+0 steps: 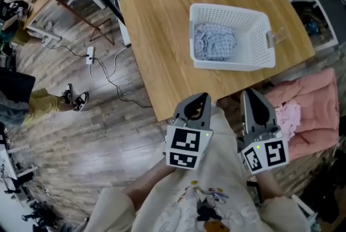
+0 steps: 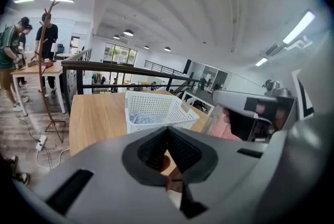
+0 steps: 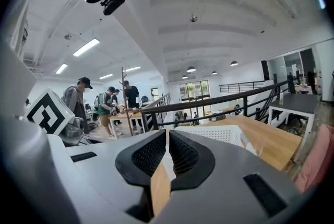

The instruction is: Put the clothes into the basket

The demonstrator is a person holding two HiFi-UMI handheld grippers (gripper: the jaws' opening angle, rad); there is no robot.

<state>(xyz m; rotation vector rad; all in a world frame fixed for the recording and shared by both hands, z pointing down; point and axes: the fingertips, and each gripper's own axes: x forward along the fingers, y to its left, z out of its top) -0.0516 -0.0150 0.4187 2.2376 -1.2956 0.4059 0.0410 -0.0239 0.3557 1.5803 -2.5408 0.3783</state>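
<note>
On the table (image 1: pixel 157 36), one basket (image 1: pixel 233 63) holds one checked cloth (image 1: pixel 214 41).

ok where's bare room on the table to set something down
The light wooden table is bare across its left half, up to the white perforated plastic basket; the right end is crowded by that basket.

Pink clothes (image 1: pixel 311 98) on the right of the head view: their near side slips behind the right tongs (image 1: pixel 250 94) and its marker cube. In the right gripper view the basket (image 3: pixel 222 134) is mostly sunk behind the tongs' grey body — only its upper wall peeks out. In the left gripper view the blue checked cloth (image 2: pixel 144 118) is just a sliver over the basket's wall. At the head view's left edge a person (image 1: pixel 40 101) is cut off — only a leg and shoes show.
</note>
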